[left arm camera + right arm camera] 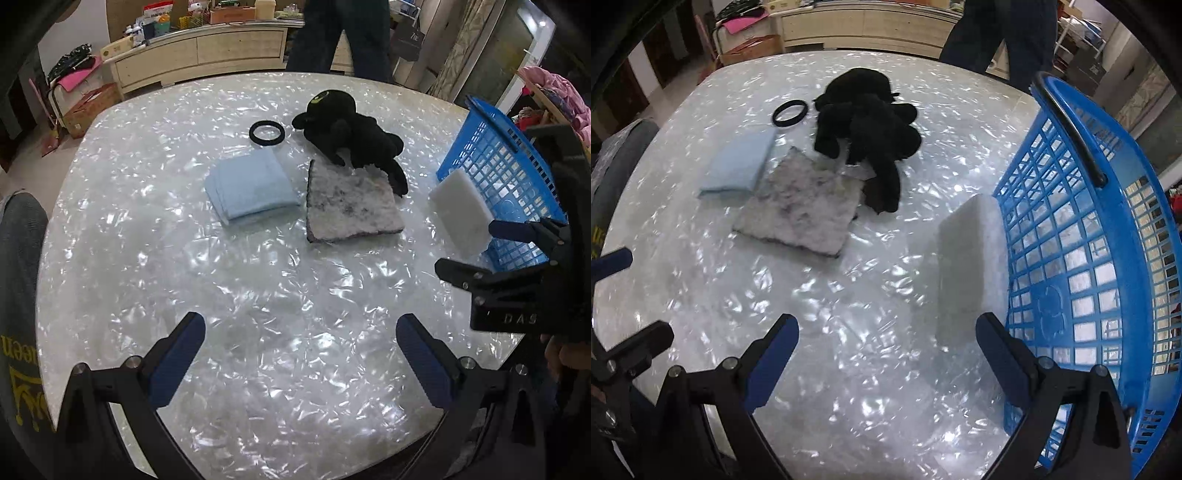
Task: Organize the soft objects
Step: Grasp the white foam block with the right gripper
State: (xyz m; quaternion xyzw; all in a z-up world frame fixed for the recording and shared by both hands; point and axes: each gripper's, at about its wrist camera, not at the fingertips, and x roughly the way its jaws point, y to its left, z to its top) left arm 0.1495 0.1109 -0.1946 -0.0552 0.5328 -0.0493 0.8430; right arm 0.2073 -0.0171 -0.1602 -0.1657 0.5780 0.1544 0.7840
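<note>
Right tool (886,354) gapes beside sponge (967,269), basket (1108,258).

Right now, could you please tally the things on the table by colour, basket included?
Black: 2, plush toy and ring
Blue: 2, folded cloth and basket
White or grey: 2, sponge block and fuzzy pad
Total: 6

The left gripper (301,360) hung tilted steeply down, jaws wide apart and empty. The right gripper (886,356) hung beside it, pointing down more steeply, jaws also spread wide with nothing between the pads.
</note>
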